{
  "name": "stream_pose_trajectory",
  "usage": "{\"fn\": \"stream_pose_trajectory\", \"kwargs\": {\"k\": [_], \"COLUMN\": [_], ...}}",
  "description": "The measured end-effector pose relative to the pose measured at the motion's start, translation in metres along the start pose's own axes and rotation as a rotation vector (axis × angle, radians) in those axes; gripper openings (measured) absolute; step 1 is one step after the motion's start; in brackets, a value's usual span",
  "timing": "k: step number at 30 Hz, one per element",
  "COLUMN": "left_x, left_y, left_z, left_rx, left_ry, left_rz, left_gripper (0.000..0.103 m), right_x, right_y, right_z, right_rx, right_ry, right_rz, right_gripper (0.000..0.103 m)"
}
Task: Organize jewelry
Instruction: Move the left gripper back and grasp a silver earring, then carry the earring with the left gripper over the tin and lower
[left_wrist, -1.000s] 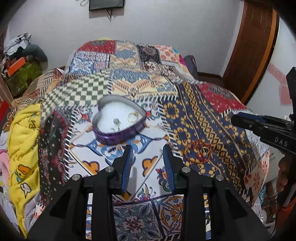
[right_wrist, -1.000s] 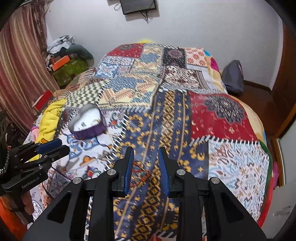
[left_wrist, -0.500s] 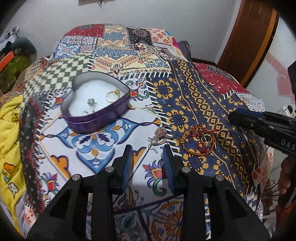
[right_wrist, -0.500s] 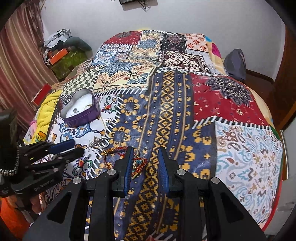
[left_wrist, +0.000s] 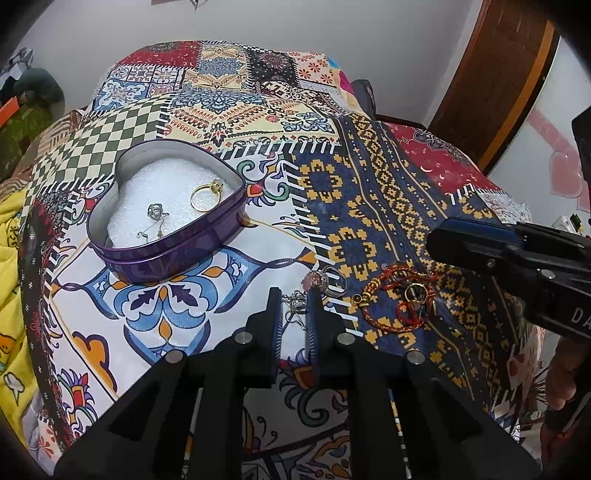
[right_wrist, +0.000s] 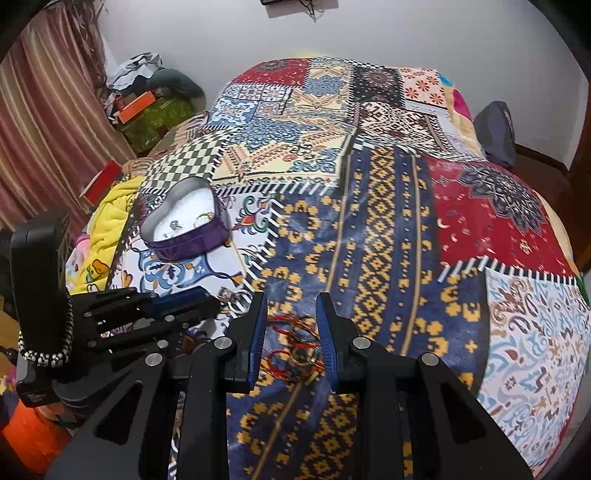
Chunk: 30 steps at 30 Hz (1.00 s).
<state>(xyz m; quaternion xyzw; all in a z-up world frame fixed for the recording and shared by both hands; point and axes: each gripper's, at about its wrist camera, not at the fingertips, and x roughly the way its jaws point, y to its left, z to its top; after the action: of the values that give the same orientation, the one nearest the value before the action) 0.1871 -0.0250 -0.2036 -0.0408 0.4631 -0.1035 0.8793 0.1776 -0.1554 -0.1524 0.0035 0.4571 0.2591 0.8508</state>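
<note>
A purple heart-shaped tin (left_wrist: 166, 254) with white foam holds a gold ring (left_wrist: 205, 194) and a silver earring (left_wrist: 155, 212); it also shows in the right wrist view (right_wrist: 184, 236). My left gripper (left_wrist: 294, 299) has its jaws narrowed around a small silver earring (left_wrist: 295, 306) on the bedspread. A pink-stone ring (left_wrist: 325, 280) lies just beyond it. A red and gold bracelet (left_wrist: 399, 299) lies to the right. My right gripper (right_wrist: 291, 314) is open, straddling the red bracelet (right_wrist: 295, 343).
The patchwork bedspread (right_wrist: 388, 221) covers the bed. A yellow blanket (left_wrist: 9, 280) lies at the left edge. A wooden door (left_wrist: 498, 74) stands at the right. A dark bag (right_wrist: 495, 129) and clutter sit by the far wall.
Both grippers moved forward and down toward the bedspread. The left jaws narrowed around the silver earring. The right gripper came over the red bracelet.
</note>
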Motion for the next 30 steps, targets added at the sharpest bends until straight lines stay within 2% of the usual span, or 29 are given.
{"fn": "stream_pose_trajectory", "kwargs": {"k": [6, 15, 25, 27, 28, 30], "left_x": [-0.010, -0.032, -0.037, -0.037, -0.038, -0.039], "left_y": [0.004, 0.031, 0.038, 0.037, 0.037, 0.037], "left_z": [-0.004, -0.012, -0.014, -0.014, -0.015, -0.014], "left_rx": [-0.006, -0.067, -0.093, -0.094, -0.093, -0.092], "left_ry": [-0.022, -0.054, -0.072, -0.075, -0.076, -0.079], "left_rz": [0.025, 0.056, 0.053, 0.052, 0.050, 0.049], "left_gripper": [0.012, 0.012, 0.012, 0.012, 0.012, 0.012], "right_x": [0.009, 0.035, 0.056, 0.058, 0.058, 0.058], "right_y": [0.013, 0.036, 0.051, 0.051, 0.052, 0.052], "right_z": [0.005, 0.006, 0.005, 0.004, 0.003, 0.003], "right_rx": [-0.021, -0.080, -0.119, -0.121, -0.122, -0.122], "right_ry": [0.010, 0.067, 0.113, 0.116, 0.116, 0.115], "right_rz": [0.027, 0.049, 0.044, 0.046, 0.043, 0.042], "right_gripper": [0.024, 0.025, 0.024, 0.020, 0.013, 0.012]}}
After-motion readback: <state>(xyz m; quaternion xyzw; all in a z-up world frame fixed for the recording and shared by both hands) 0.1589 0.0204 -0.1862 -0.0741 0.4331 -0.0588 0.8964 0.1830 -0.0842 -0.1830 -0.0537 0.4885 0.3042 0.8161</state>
